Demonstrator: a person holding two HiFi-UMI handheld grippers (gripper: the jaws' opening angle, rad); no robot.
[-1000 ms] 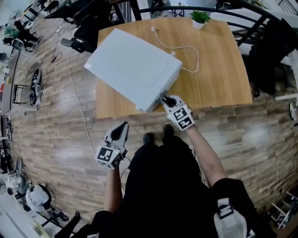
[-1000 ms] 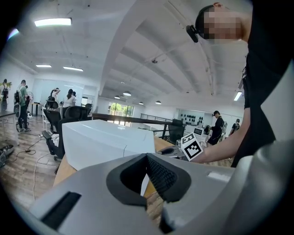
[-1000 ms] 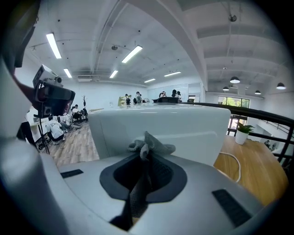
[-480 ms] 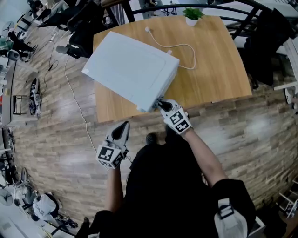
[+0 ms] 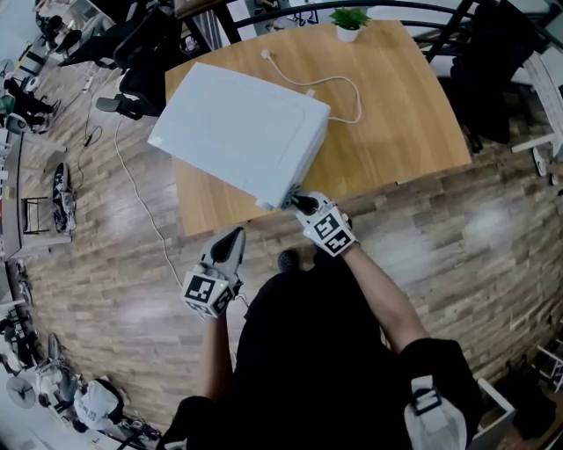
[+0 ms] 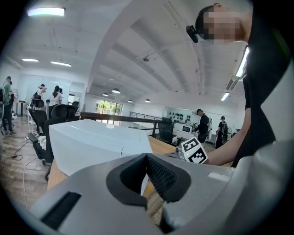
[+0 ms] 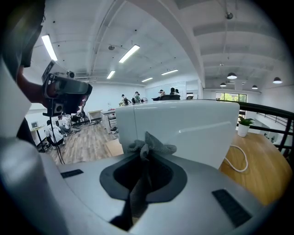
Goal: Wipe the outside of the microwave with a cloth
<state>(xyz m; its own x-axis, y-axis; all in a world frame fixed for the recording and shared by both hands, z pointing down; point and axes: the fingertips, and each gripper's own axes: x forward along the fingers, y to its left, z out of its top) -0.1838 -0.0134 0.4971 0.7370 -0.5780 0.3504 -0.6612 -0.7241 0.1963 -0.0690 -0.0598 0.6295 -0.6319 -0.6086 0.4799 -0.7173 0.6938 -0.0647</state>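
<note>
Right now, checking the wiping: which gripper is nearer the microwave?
Right. The right gripper, holding the cloth, is at the microwave's near corner; the left gripper hangs short of the table.

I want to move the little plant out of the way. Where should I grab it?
Take the potted plant by its white pot, from the side: it stands upright at the table's far edge, and leaves spread over the top.

White boxy microwave sits skewed on wooden table, upper centre-left of head view, with bunched grey cloth at its lower-right corner.
</note>
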